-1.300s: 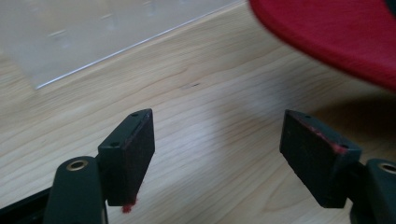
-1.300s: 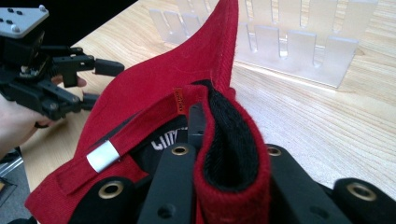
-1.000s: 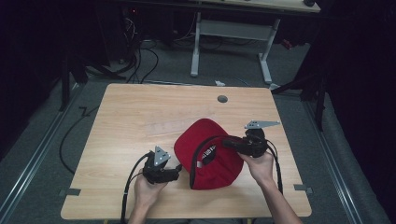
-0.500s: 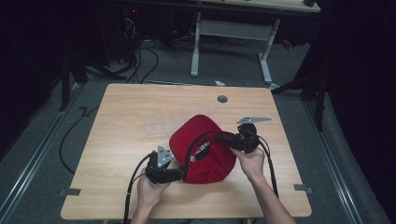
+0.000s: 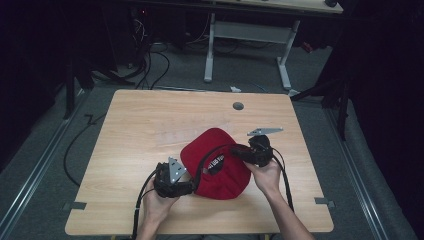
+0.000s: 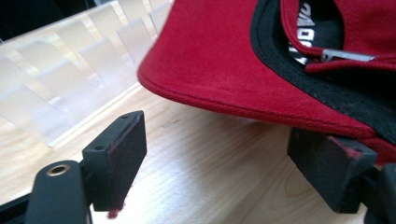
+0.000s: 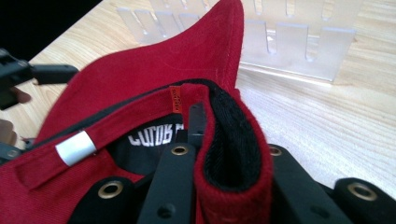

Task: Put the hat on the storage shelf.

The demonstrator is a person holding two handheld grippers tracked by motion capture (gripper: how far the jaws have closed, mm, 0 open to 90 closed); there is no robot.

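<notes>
A red cap (image 5: 220, 172) lies upside down on the wooden table (image 5: 150, 115), with its black sweatband and strap facing up. My right gripper (image 5: 235, 151) is shut on the cap's back rim; in the right gripper view the red and black rim (image 7: 233, 154) is pinched between the jaws of the right gripper (image 7: 229, 154). My left gripper (image 5: 192, 186) sits at the cap's near left edge. Its jaws have just been opening and stand wide. In the left gripper view the cap's brim (image 6: 224, 60) hangs just over the gap of the left gripper (image 6: 224, 158), unpinched.
A clear acrylic slotted rack (image 6: 70, 70) (image 7: 289, 42) stands on the table behind the cap. A grey round grommet (image 5: 238, 106) sits near the far edge. A white desk frame (image 5: 250, 35) and floor cables lie beyond the table.
My right gripper has shifted a little to the left with the cap, bringing the brim closer to the left gripper. The left hand has stayed in place.
</notes>
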